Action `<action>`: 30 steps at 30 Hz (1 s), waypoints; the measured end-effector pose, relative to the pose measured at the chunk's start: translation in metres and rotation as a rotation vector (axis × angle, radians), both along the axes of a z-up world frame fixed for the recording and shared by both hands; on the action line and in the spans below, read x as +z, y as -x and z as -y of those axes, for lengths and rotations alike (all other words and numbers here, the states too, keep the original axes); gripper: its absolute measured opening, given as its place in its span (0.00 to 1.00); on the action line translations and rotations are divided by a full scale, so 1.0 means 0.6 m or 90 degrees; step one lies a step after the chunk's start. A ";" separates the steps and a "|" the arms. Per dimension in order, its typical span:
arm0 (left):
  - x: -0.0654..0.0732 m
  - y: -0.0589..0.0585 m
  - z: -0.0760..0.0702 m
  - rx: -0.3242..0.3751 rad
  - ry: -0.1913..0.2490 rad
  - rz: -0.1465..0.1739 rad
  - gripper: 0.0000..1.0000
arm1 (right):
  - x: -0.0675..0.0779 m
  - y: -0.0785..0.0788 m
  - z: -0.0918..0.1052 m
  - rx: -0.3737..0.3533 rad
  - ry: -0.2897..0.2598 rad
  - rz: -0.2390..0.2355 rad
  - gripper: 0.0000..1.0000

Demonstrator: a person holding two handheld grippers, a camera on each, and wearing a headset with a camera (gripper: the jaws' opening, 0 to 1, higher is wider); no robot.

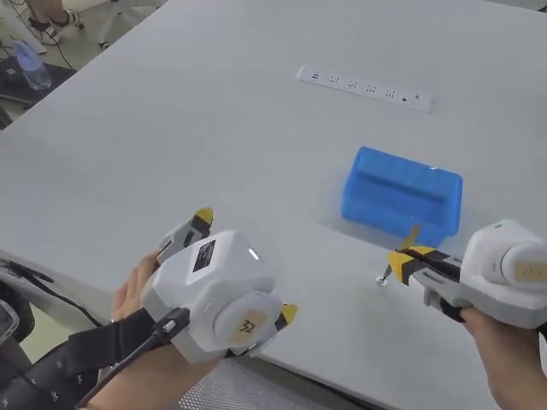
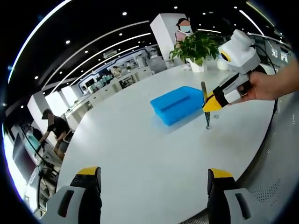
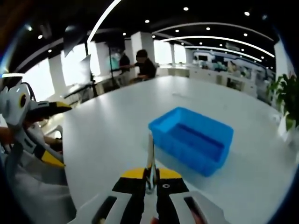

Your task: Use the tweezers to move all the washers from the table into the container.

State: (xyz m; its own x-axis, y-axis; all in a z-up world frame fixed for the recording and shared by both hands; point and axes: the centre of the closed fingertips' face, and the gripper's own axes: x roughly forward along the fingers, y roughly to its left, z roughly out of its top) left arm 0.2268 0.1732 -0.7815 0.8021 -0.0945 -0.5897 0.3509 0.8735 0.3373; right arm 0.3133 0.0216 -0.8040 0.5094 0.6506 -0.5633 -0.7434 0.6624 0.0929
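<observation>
A blue rectangular container (image 1: 402, 196) stands open-topped on the white table (image 1: 214, 145); it also appears in the left gripper view (image 2: 180, 105) and the right gripper view (image 3: 191, 140). My right gripper (image 1: 406, 256) is shut on metal tweezers (image 3: 150, 149), just in front of the container. The tweezers (image 2: 205, 105) point down, and their tip touches the table (image 1: 382, 278). Whether a washer lies at the tip is too small to tell. My left gripper (image 1: 245, 265) is held near the table's front edge, jaws wide open (image 2: 154, 179) and nothing between them.
A white power strip (image 1: 363, 88) lies at the far side of the table. A potted plant (image 2: 198, 46) stands beyond the container. People work at benches in the background. Cables hang off the table's left edge (image 1: 26, 278).
</observation>
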 end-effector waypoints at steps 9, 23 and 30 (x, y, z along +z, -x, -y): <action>-0.004 0.001 0.001 -0.003 -0.004 -0.007 0.97 | -0.005 -0.006 0.003 -0.011 -0.004 0.004 0.05; -0.007 0.002 0.000 -0.001 -0.011 -0.012 0.97 | -0.011 -0.006 0.009 -0.014 -0.003 0.008 0.05; -0.004 0.001 0.000 -0.003 -0.015 -0.005 0.96 | -0.012 -0.005 0.017 -0.036 -0.004 -0.002 0.05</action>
